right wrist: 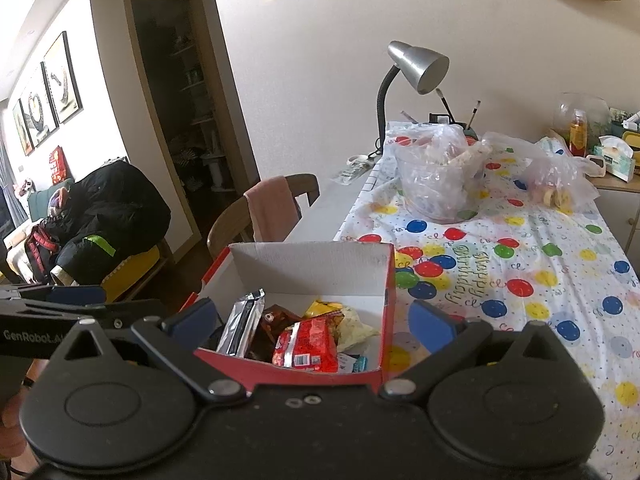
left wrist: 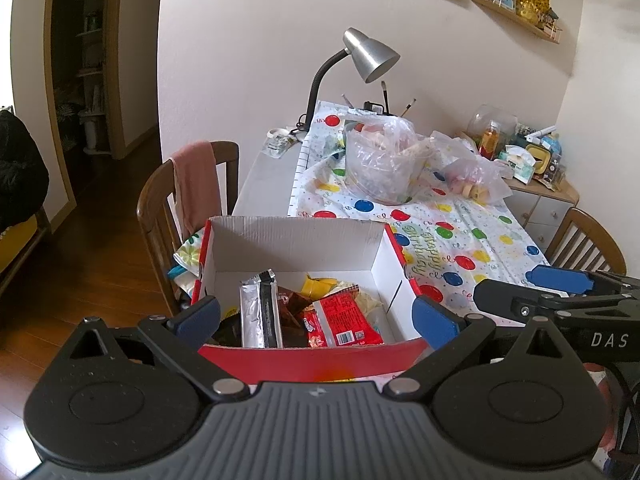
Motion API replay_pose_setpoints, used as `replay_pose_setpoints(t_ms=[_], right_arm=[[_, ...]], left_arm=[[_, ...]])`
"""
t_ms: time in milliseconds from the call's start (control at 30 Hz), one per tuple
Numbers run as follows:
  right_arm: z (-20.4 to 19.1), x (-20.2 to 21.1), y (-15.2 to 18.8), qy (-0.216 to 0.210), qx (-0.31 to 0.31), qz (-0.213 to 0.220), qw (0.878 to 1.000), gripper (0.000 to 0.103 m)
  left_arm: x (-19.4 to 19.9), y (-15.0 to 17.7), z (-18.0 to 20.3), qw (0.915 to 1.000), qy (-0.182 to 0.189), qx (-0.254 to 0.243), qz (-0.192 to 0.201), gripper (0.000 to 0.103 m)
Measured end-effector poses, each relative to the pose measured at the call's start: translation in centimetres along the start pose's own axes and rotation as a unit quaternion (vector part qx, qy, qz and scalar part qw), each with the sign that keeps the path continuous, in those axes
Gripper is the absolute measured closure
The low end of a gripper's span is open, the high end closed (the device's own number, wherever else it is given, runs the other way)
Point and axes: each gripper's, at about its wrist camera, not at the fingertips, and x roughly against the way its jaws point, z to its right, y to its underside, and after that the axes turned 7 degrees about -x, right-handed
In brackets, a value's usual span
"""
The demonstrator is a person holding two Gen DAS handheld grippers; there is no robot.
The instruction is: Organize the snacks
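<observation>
We hold both grippers, left (left wrist: 316, 314) and right (right wrist: 314, 320), spread empty over the box (left wrist: 296, 236) collecting snacks (left wrist: 344, 320).

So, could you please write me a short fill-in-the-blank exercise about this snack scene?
1. The snacks lie inside a red cardboard ____.
2. The silver packet stands ____ of the red packet in the left wrist view.
3. The pink cloth hangs over a ____.
4. Both grippers' fingers are ____.

Missing words: box; left; chair; open
</observation>
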Motion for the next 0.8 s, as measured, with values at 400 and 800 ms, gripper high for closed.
replay_pose_setpoints(t_ms=[400,800], right_arm=[[-0.30,-0.24,0.23,-0.001,-0.002,-0.005,1.000,0.000],[0.15,-0.27,0.49,-0.002,-0.012,-0.010,1.000,0.000]], left_arm=[[-0.17,0.27,0.05,1.0000,0.001,0.004,-0.007,0.000],[-0.65,0.36,-0.03,0.9999,0.004,0.008,-0.013,0.000]])
